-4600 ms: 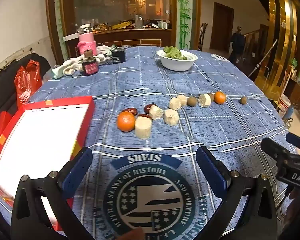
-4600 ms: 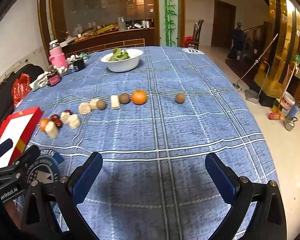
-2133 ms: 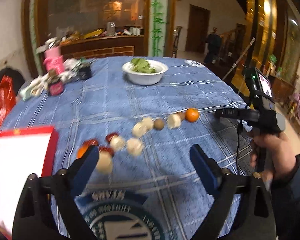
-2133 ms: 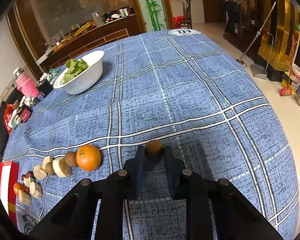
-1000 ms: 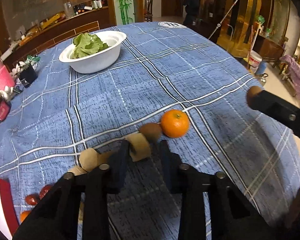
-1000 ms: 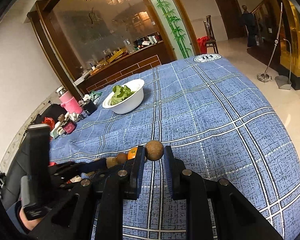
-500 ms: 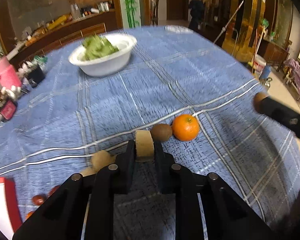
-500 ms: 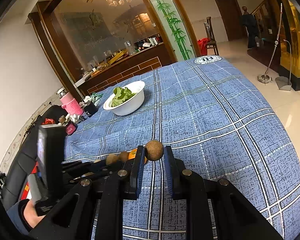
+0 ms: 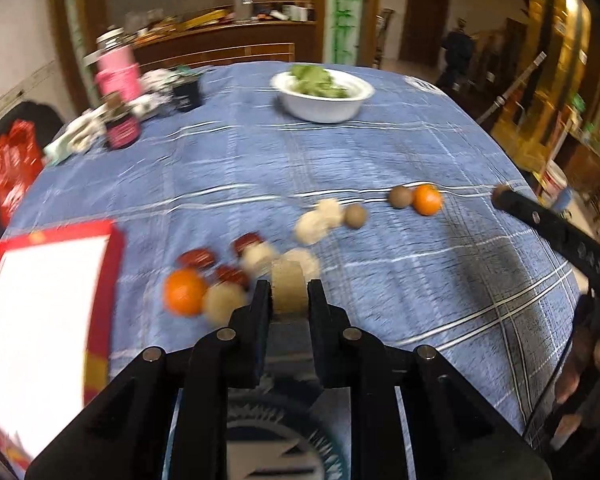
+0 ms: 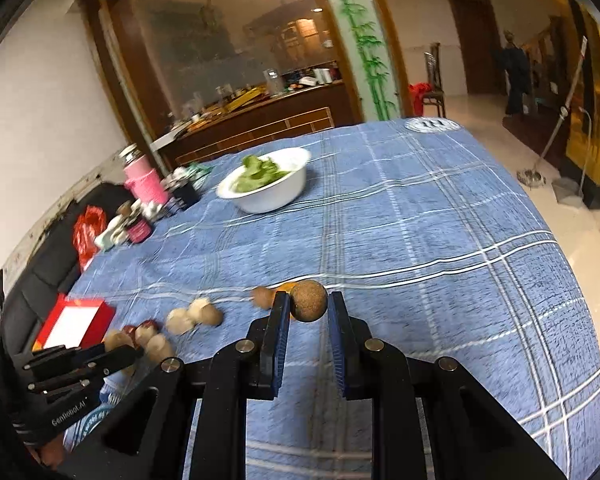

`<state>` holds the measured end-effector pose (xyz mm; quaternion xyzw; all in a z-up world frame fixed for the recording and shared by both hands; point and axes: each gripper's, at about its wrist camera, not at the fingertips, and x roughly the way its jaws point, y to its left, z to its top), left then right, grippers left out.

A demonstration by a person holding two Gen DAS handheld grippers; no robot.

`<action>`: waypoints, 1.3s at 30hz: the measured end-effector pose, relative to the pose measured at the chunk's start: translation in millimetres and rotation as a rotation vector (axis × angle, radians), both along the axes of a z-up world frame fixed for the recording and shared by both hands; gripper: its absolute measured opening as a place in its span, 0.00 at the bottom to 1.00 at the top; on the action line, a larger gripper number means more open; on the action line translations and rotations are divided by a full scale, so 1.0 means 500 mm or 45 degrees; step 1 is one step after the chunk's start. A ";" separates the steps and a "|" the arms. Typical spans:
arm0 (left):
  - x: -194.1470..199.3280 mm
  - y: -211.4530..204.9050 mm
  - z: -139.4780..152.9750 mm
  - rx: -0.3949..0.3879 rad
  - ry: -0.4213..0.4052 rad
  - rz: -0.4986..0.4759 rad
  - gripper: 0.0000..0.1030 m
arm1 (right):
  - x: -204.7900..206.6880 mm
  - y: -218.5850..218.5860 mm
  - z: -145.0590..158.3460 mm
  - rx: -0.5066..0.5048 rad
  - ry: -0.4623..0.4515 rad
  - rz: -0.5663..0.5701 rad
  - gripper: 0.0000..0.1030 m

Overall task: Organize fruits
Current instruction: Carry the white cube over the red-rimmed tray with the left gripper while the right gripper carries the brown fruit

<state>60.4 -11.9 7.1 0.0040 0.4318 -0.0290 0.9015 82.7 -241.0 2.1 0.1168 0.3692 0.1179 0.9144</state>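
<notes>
My left gripper (image 9: 288,294) is shut on a beige cut fruit piece (image 9: 287,286) and holds it above the blue tablecloth (image 9: 260,168). My right gripper (image 10: 308,306) is shut on a round brown fruit (image 10: 309,301), lifted above the cloth; it also shows at the right of the left wrist view (image 9: 540,220). A row of fruit lies on the cloth: an orange (image 9: 184,291), dark red fruits (image 9: 196,258), beige pieces (image 9: 314,224), brown fruits (image 9: 400,197) and a second orange (image 9: 427,199). A red tray with a white inside (image 9: 40,320) lies at the left.
A white bowl of greens (image 9: 322,96) stands at the far side. A pink flask (image 9: 118,70), dark jars (image 9: 120,126) and cloths sit at the far left. A red bag (image 9: 10,168) lies off the table's left edge. The table drops off at the right.
My left gripper has lifted the beige piece and swung left toward the red tray; the view is blurred with motion. My right gripper still holds the brown fruit and has turned slightly left.
</notes>
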 end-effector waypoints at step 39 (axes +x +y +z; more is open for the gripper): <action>-0.214 0.441 0.035 -0.123 -0.109 0.559 0.16 | -0.214 0.446 0.112 -0.063 -0.131 0.474 0.19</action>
